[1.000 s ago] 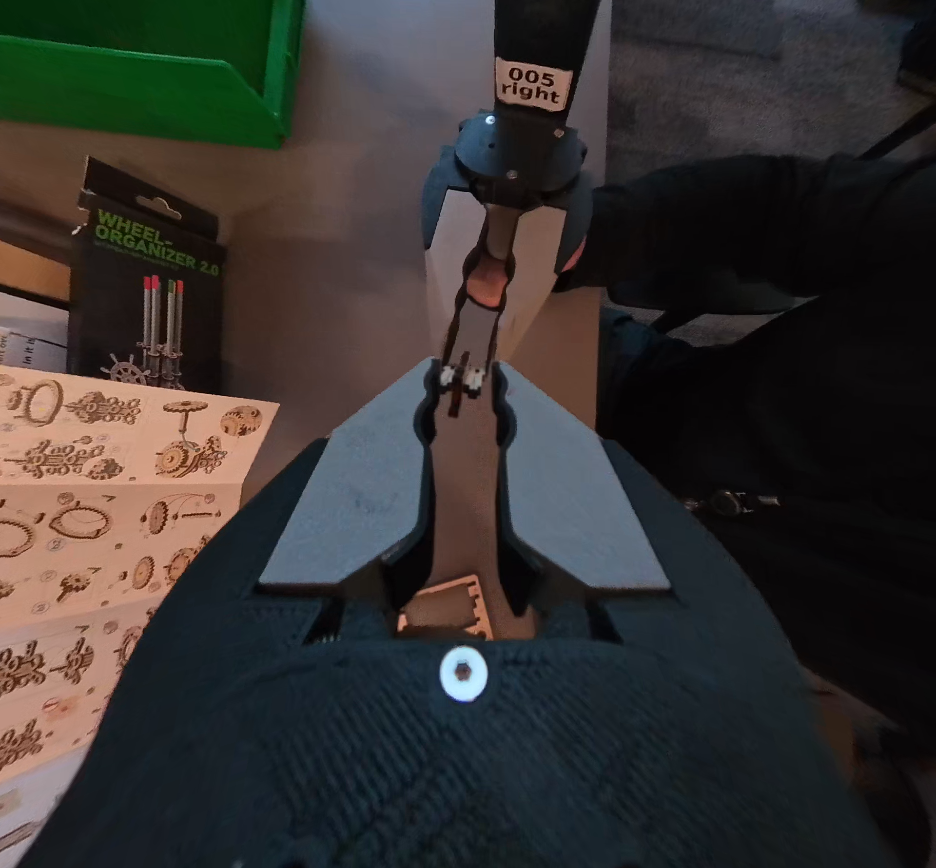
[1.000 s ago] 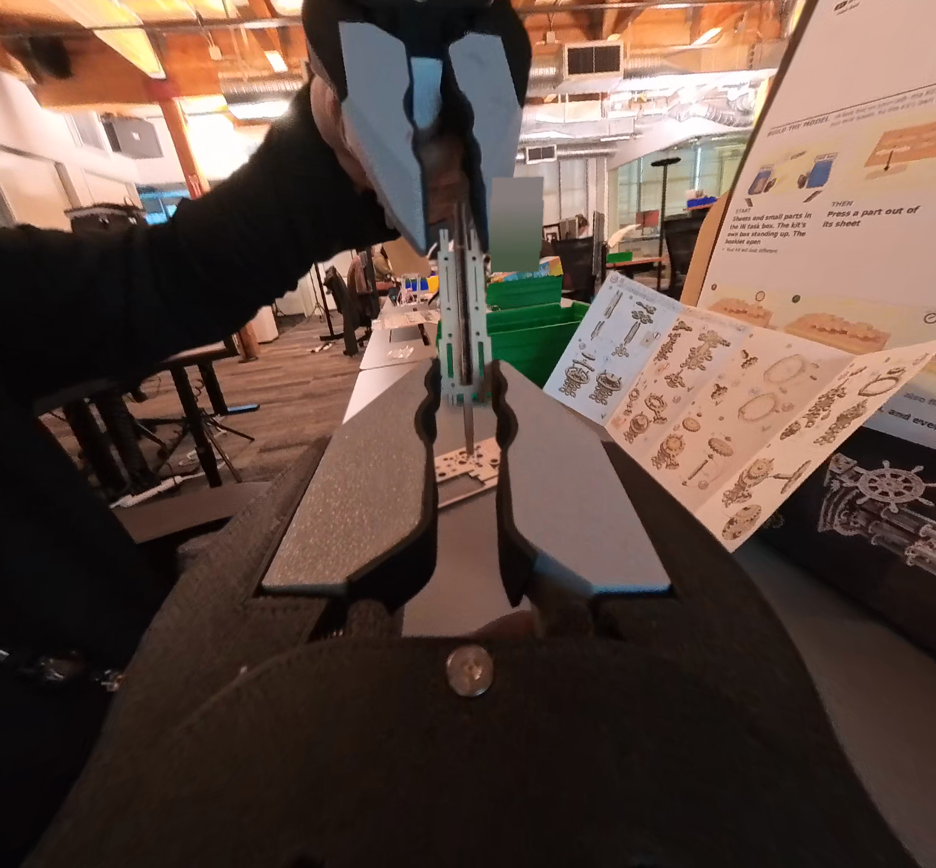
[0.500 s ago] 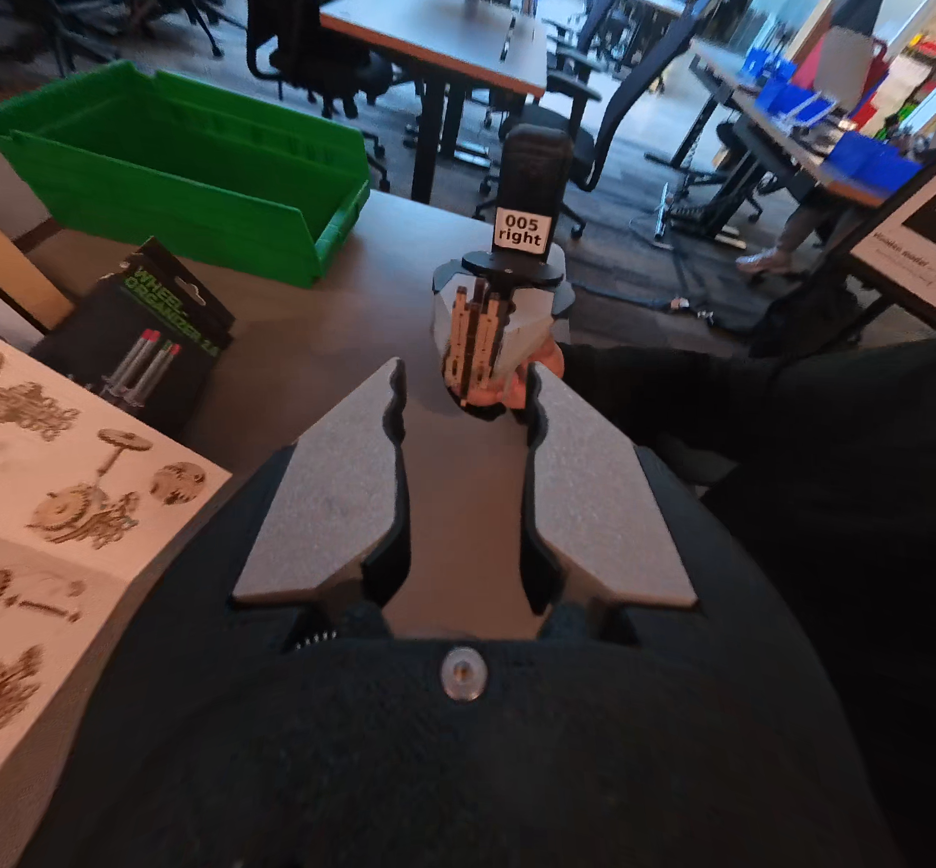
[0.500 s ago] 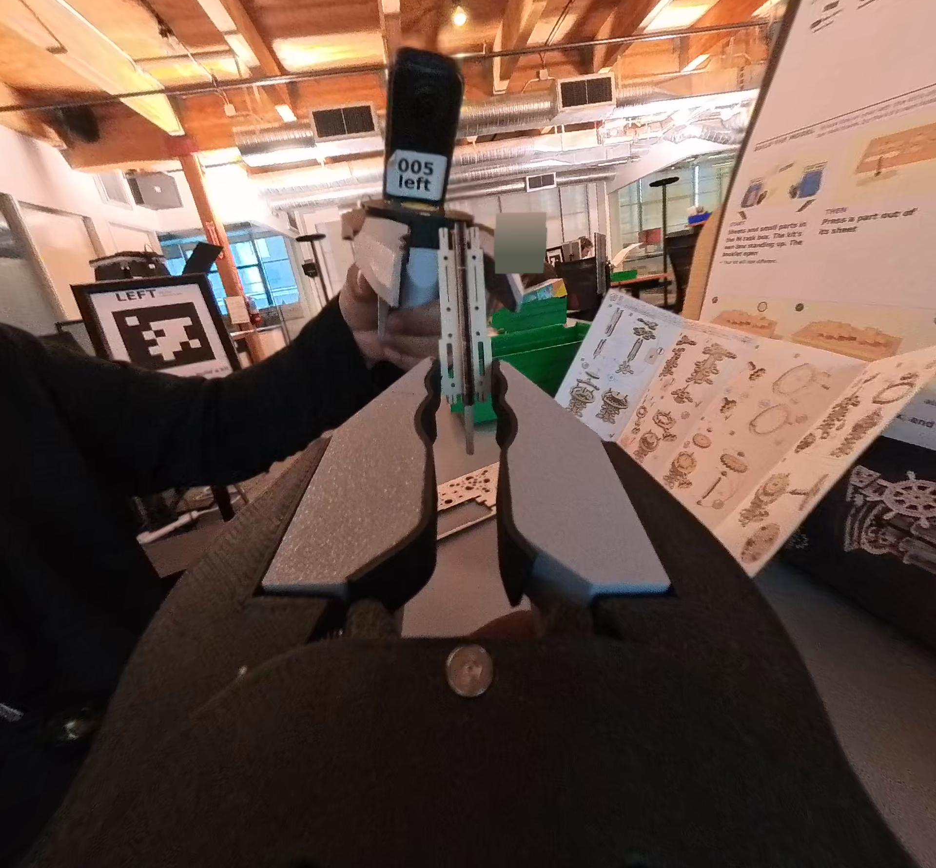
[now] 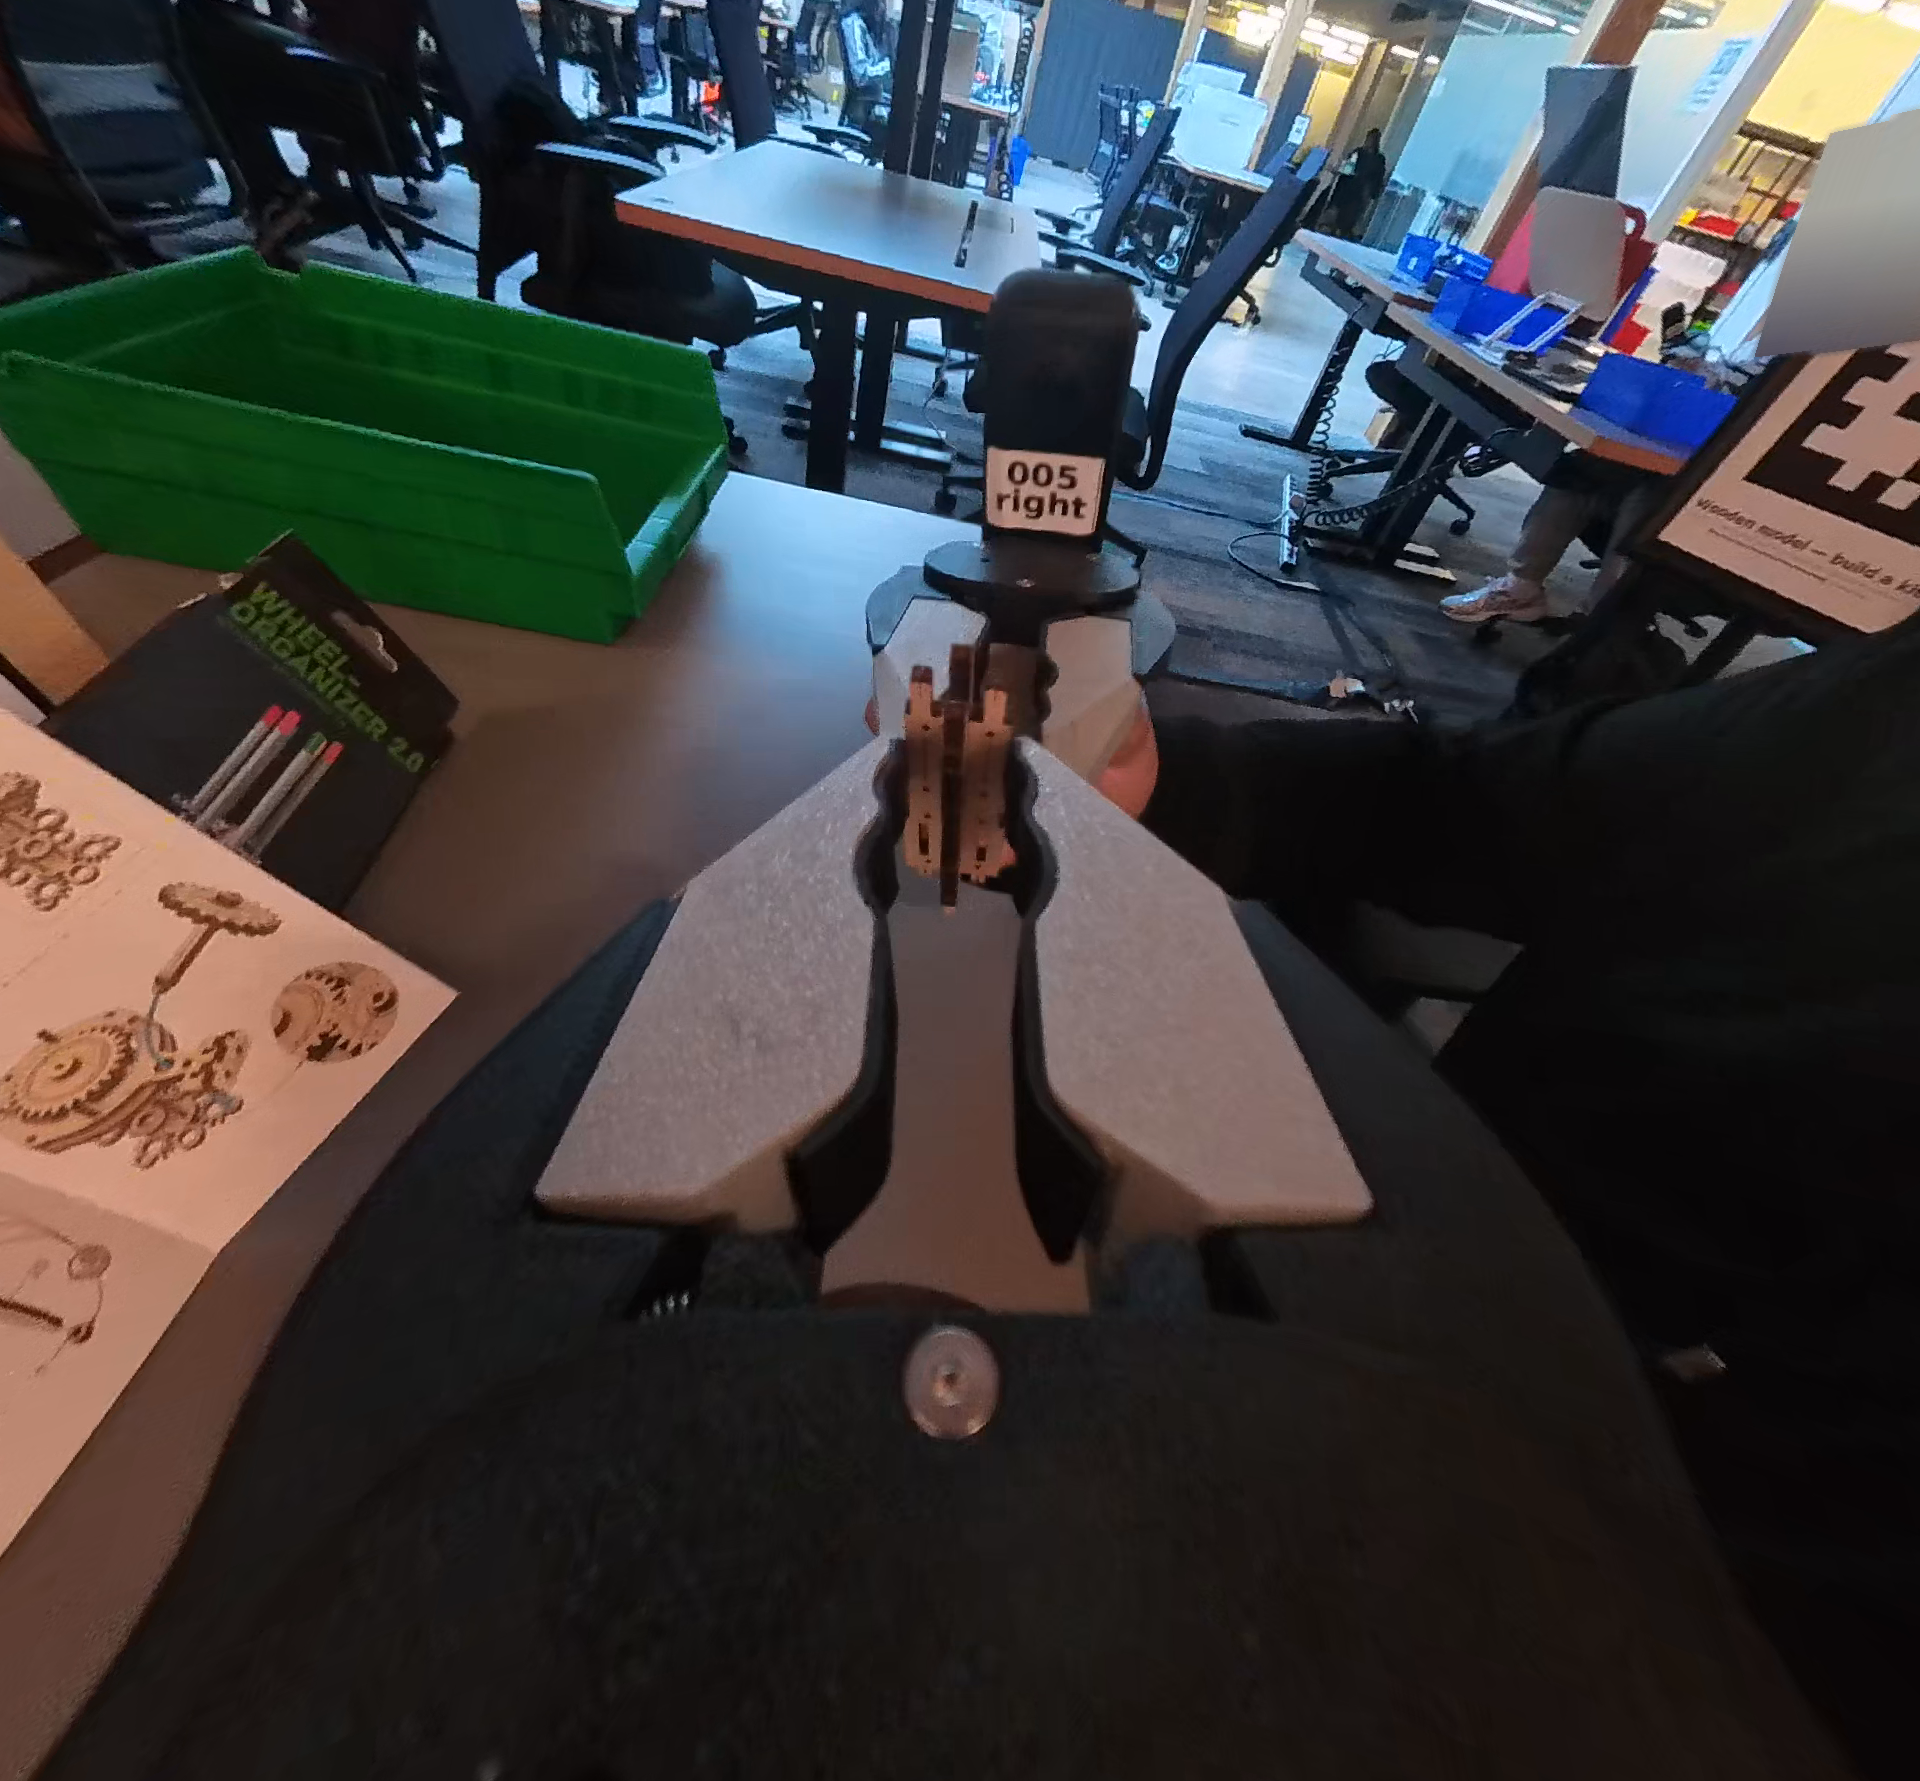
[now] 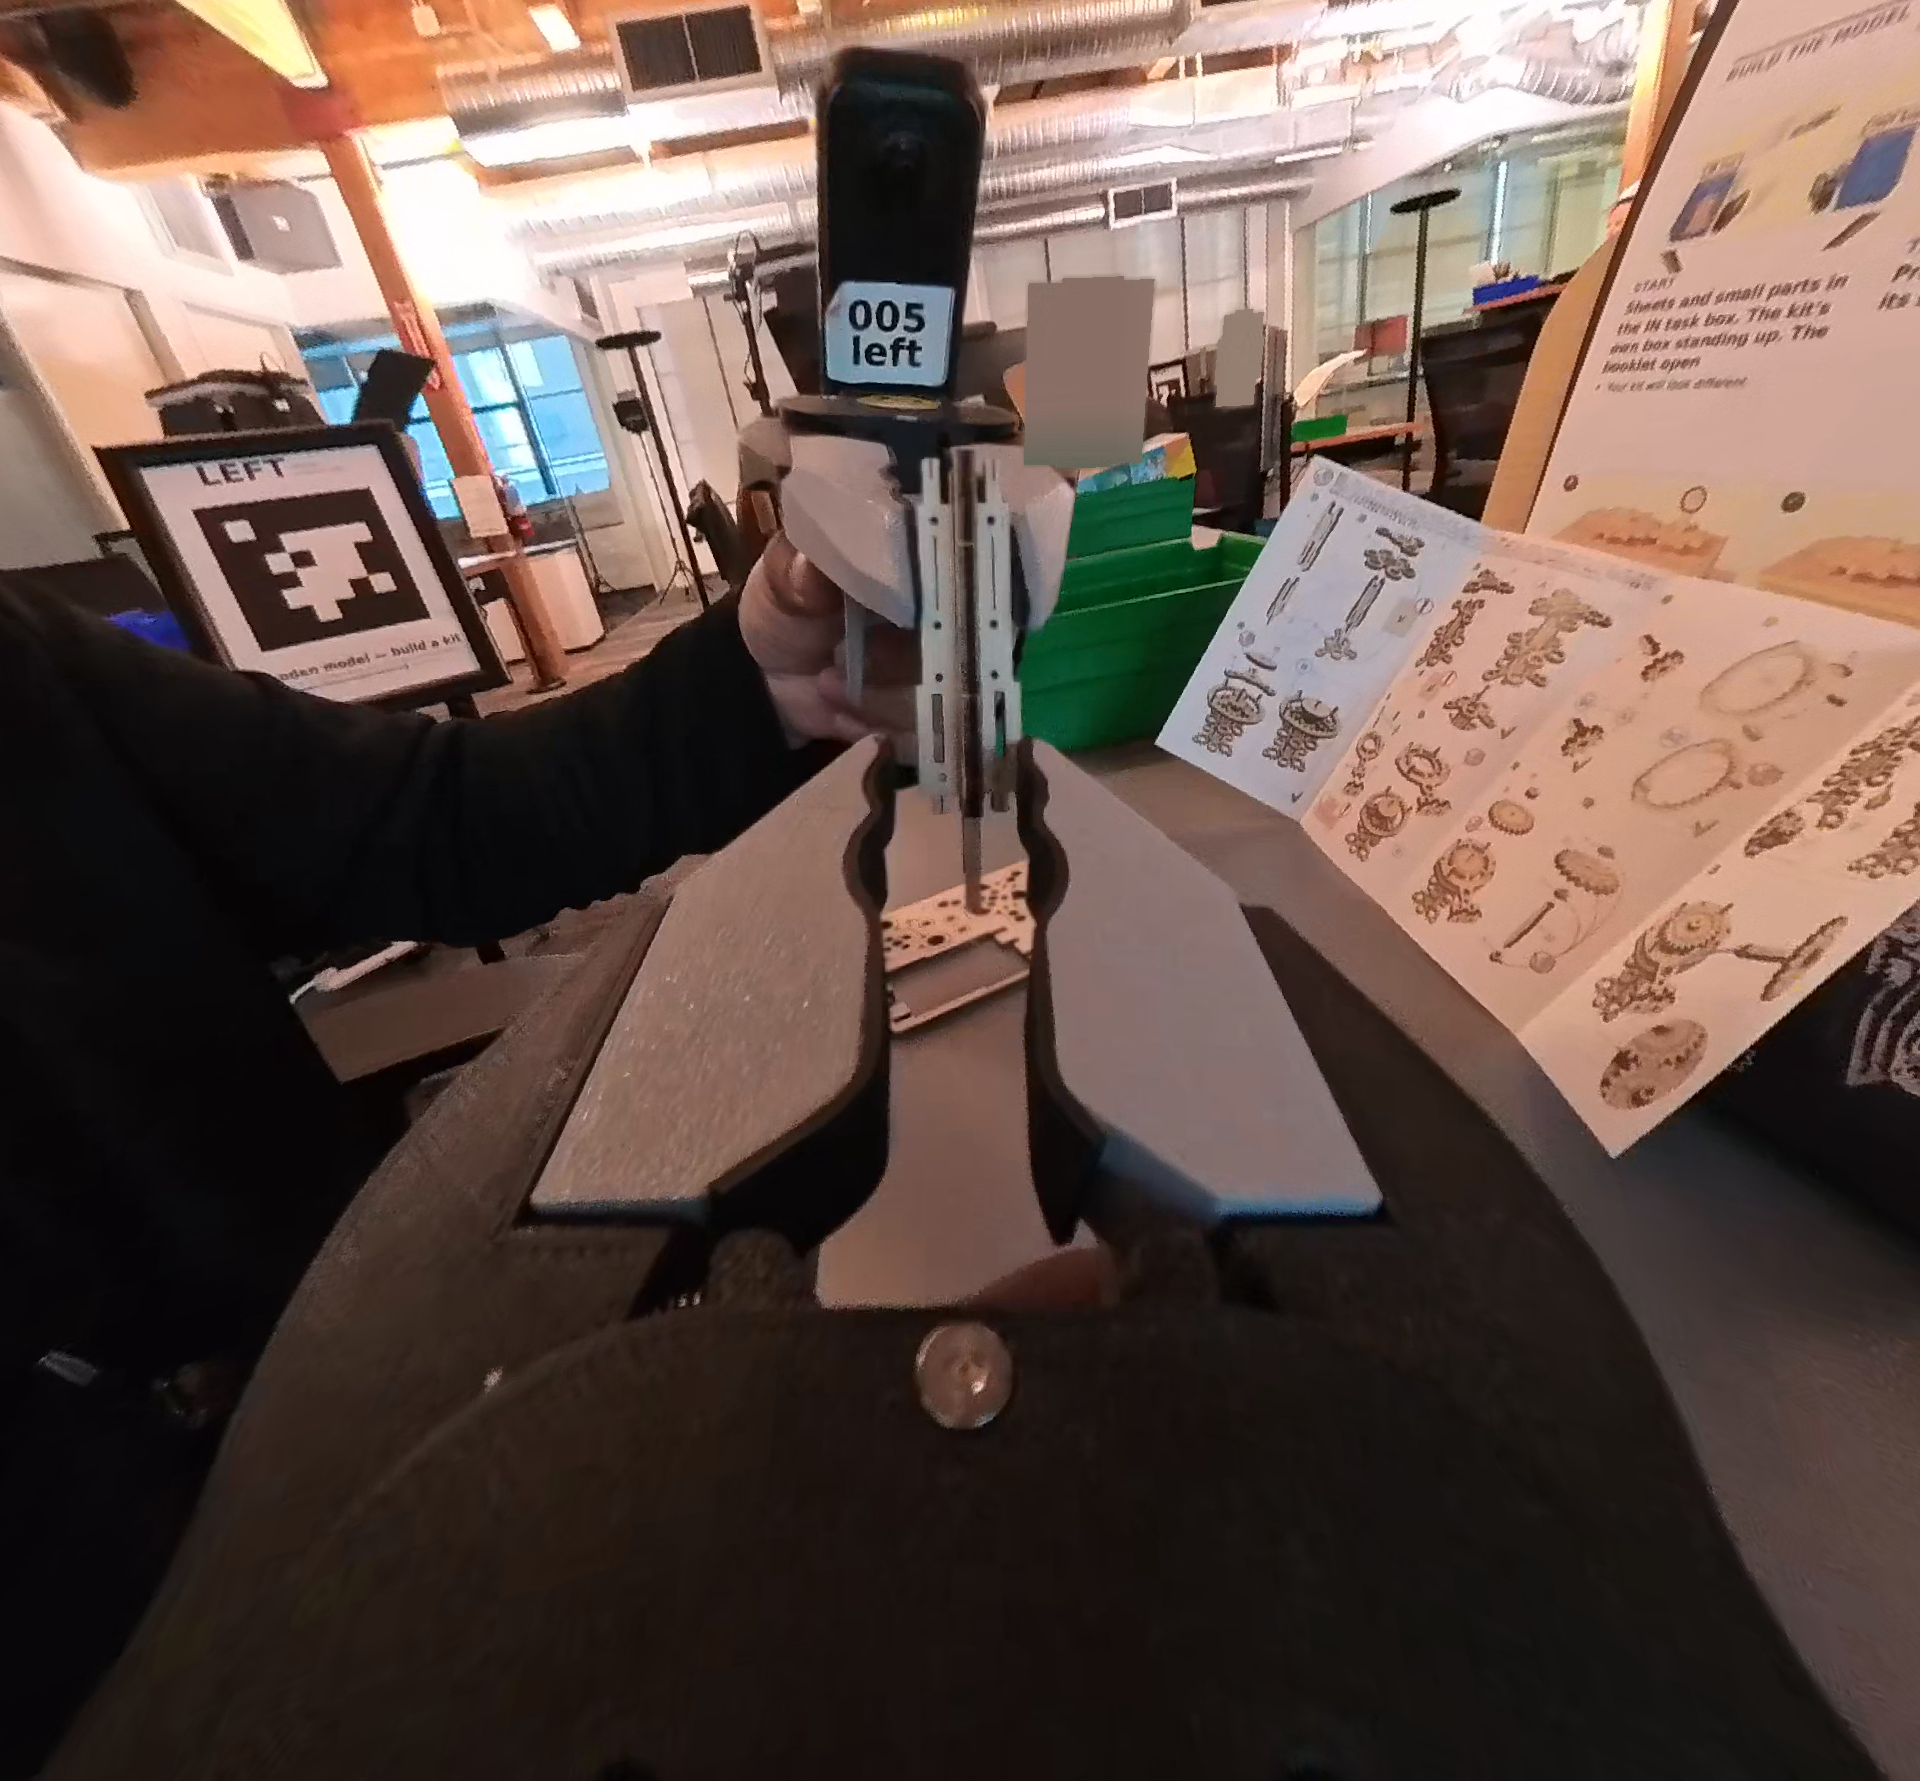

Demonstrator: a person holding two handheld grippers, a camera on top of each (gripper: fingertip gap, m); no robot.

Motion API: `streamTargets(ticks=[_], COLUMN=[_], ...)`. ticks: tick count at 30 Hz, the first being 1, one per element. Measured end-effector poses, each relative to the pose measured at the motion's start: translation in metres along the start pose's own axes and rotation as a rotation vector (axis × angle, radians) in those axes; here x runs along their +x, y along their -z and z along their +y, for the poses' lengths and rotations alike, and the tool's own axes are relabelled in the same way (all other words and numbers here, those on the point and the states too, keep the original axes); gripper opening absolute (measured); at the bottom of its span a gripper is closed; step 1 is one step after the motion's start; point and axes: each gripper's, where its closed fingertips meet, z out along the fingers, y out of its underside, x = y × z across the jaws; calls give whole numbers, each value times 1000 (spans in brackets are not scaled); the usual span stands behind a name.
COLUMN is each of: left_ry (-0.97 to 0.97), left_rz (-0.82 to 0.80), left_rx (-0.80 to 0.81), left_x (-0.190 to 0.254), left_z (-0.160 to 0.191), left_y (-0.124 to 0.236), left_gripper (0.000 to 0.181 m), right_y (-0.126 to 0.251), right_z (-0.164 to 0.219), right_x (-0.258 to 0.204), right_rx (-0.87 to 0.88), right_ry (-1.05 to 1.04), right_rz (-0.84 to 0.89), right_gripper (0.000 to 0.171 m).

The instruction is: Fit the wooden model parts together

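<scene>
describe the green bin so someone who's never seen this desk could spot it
Start at the grey desk and look to its far left corner. The green bin sits there, behind the black box and the paper booklet. It is the only bright green, open-topped thing on the desk.

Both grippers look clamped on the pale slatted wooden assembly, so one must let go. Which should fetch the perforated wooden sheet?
Probably right. The right gripper has the perforated wooden sheet lying below its fingertips; the left view shows no sheet. The left gripper can hold the pale slatted wooden assembly.
</scene>
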Motion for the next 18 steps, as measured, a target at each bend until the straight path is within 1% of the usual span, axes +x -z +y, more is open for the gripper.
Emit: streamTargets(ticks=[4,6,8,12,15,18], left_ry=[-9,-24,-51,-48,-42,-41], left_rz=[-11,-11,-25,-11,-7,-10], left_rx=[-24,-56,-84,-86,-68,-70], left_x=[-2,-1,-2,1,0,-1], left_z=[5,12,19,24,24,29], left_y=[3,2,0,-4,-2,-2], left_gripper=[16,15,15,16,15,15], right_y=[1,2,1,-7,-7,-9], right_z=[3,1,3,13,13,19], right_x=[4,7,4,4,1,1], right_rx=[-23,-14,-24,-74,-75,-105], right_ry=[-12,-11,-3,21,27,49], right_rz=[3,10,-4,8,-9,-3], right_gripper=[23,17,7,9,0,0])
